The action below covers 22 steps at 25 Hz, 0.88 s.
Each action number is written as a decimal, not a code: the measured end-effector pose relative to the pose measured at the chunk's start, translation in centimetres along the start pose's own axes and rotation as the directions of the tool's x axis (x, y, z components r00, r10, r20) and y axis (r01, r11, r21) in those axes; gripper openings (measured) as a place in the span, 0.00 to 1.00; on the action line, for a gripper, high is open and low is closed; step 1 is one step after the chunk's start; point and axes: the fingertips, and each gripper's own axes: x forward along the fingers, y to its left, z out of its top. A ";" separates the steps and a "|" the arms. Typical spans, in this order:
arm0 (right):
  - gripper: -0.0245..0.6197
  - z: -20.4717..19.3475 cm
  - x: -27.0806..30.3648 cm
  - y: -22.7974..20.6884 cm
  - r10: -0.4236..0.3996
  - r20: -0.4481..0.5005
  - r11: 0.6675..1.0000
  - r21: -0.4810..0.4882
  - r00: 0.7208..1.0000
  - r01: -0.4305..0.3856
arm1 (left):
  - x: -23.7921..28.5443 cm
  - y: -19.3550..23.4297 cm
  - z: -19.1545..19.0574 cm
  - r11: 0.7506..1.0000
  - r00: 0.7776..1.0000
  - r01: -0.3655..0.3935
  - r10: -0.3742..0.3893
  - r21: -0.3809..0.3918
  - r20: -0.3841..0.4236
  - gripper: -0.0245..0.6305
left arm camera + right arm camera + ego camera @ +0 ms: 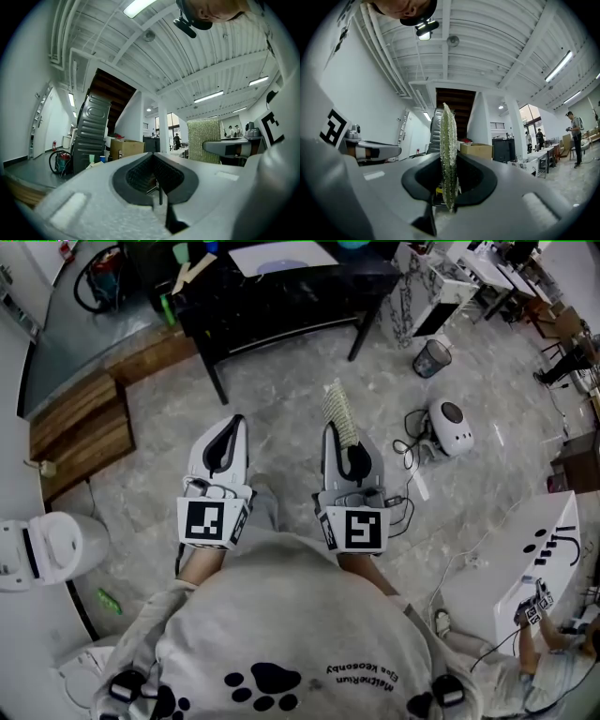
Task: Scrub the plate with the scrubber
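Observation:
My right gripper [340, 434] is shut on a pale green mesh scrubber [339, 412], which sticks out forward past the jaw tips. In the right gripper view the scrubber [448, 154] stands edge-on and upright between the closed jaws. My left gripper [233, 425] is beside it at the same height, shut with nothing in it. Seen from the left gripper [153, 158], its jaws meet with no gap, and the scrubber [204, 136] shows flat-on at the right. Both grippers are held in front of the person's chest, above the floor. No plate shows in any view.
A black table [281, 296] stands ahead across the marble floor. A dark waste bin [432, 357] and a white rounded device [451, 426] with cables lie to the right. Wooden steps [80, 427] are on the left. At lower right a white table [539, 554] has another person [553, 652] beside it.

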 end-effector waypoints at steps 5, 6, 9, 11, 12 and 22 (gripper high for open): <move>0.15 -1.3 5.9 0.3 0.019 -0.005 1.000 -0.006 1.000 -0.019 | 4.5 3.2 -1.2 1.000 1.000 0.014 -0.014 0.005 -0.019 0.05; 0.15 -1.5 7.3 0.2 0.020 -0.003 1.000 -0.003 1.000 -0.020 | 5.8 4.0 -1.3 1.000 1.000 0.023 -0.023 0.010 -0.019 0.04; 0.15 -2.1 11.3 -0.2 0.009 0.000 1.000 -0.006 1.000 -0.009 | 9.6 5.9 -1.5 0.998 0.998 0.054 -0.054 0.018 -0.018 0.05; 0.15 -2.5 13.7 -1.0 -0.007 -0.002 1.000 -0.009 1.000 0.007 | 12.3 6.8 -1.6 0.996 0.996 0.084 -0.084 0.014 -0.017 0.05; 0.15 -2.8 14.8 -1.4 -0.016 -0.004 1.000 -0.006 1.000 0.016 | 13.6 7.1 -1.7 0.995 0.995 0.101 -0.101 0.013 -0.016 0.04; 0.15 -4.5 22.4 -4.4 -0.117 -0.048 0.993 -0.030 0.992 0.115 | 21.7 10.6 -2.5 0.982 0.982 0.189 -0.189 -0.016 -0.018 0.05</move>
